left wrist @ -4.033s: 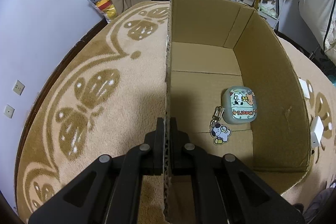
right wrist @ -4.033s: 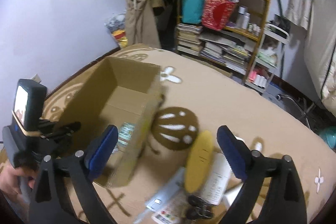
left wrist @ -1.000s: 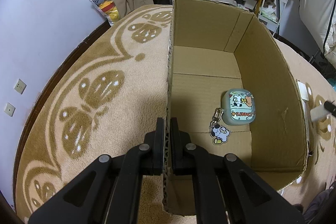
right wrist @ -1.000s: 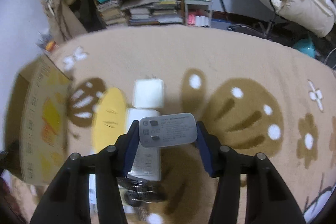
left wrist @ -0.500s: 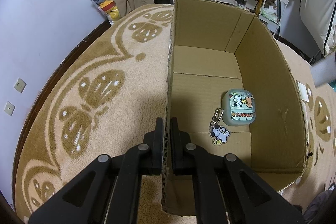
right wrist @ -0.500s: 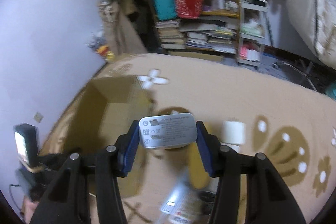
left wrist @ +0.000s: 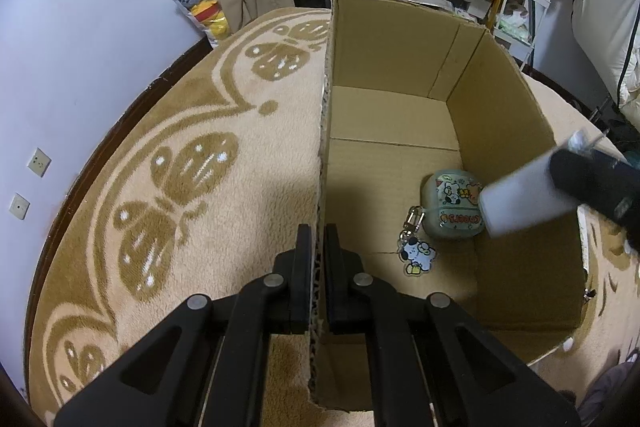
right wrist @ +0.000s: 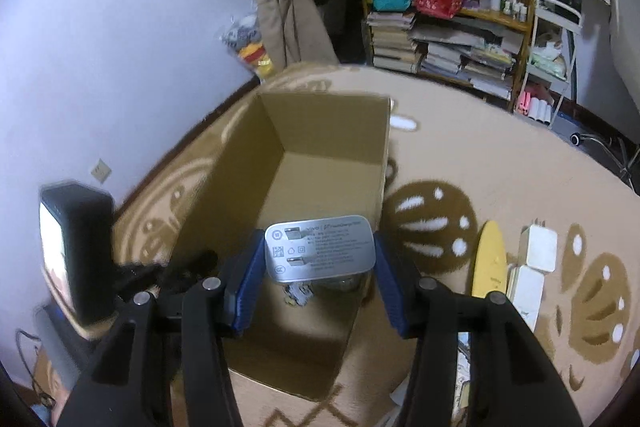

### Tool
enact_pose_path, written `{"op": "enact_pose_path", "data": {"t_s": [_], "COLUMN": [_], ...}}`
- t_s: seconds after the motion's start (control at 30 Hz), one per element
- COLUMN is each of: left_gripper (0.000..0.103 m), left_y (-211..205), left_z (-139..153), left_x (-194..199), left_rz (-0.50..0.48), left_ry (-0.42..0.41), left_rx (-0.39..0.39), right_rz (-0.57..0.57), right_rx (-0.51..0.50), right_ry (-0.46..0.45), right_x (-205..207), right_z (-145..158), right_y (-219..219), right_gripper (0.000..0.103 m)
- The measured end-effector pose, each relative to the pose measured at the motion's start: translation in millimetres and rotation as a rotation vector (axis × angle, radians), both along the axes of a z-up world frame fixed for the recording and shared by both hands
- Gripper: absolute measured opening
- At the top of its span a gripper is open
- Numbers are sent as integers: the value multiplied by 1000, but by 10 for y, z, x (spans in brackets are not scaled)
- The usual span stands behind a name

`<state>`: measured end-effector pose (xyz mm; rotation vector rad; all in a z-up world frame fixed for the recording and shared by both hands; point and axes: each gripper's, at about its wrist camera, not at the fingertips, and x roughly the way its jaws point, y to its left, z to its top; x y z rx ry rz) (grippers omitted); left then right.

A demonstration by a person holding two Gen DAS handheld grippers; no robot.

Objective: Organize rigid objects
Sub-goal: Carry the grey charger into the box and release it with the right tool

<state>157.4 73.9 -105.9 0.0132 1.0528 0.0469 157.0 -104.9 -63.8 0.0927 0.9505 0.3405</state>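
Probably a home, patterned carpet (left wrist: 168,187), cluttered bookshelf (right wrist: 452,39)

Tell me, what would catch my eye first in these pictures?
Probably the open cardboard box on the patterned rug, its side wall pinched by the left claw. The right claw holds a white charger over the box, where a cartoon earbud case already lies.
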Motion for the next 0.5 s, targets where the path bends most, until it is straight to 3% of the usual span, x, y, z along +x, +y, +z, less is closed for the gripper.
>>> {"op": "enact_pose_path", "data": {"t_s": [0.27,0.5], "left_gripper": [4,4], "left_y": [7,-11], "left_z": [4,4], "left_x": [7,3], "left_rz": [0,-18], "left_ry": [2,-16], "left_rx": [-4,4], "right_rz": [51,46], "right_rx": [-34,-6], "right_ry": [6,36], "right_x": [-45,-33], "right_z": [-42,-41], "right_y": [39,-6], "right_gripper": [56,56]}}
